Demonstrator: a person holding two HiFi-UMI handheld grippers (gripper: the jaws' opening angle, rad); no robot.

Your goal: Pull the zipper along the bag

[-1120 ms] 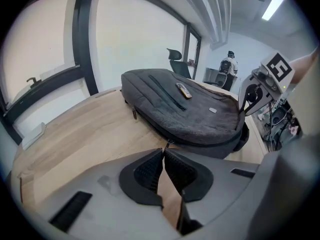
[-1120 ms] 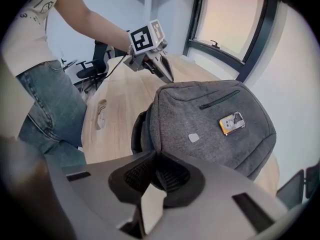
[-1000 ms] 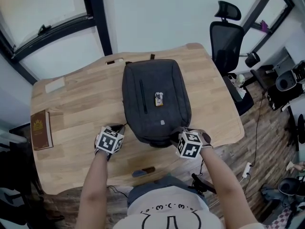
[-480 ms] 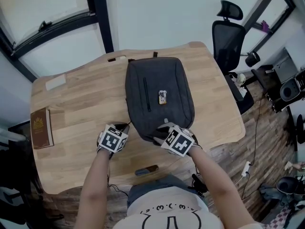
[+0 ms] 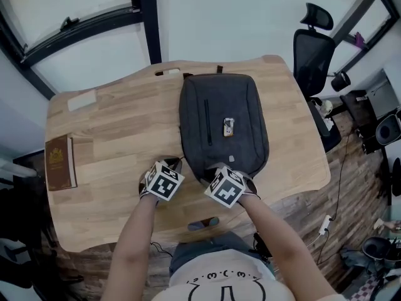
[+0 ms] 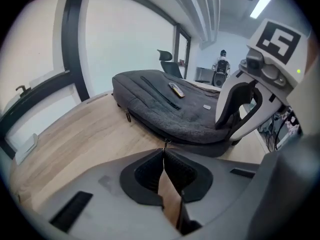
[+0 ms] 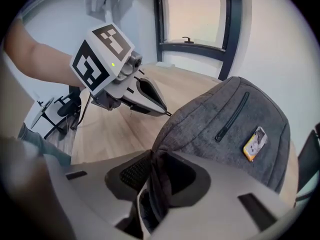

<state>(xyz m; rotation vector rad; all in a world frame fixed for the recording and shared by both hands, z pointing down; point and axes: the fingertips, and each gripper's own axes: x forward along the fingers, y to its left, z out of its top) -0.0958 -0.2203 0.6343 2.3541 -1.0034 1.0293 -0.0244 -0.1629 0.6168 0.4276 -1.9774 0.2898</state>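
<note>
A dark grey backpack lies flat on the wooden table, its bottom edge towards me. My left gripper is at the bag's near left corner, shut on the small zipper pull right at its tips. My right gripper is close beside it on the near edge. Its jaws are closing and pinch a fold of the bag's fabric. The right gripper view shows the left gripper touching the bag's edge. In the left gripper view the right gripper stands over the bag.
A brown book lies at the table's left edge and a pale card at the back left. A small dark object sits on the front edge. An office chair stands beyond the right side.
My right gripper has moved left along the bag's near edge, from the right corner to close beside the left gripper. The left gripper has stayed at its corner.
</note>
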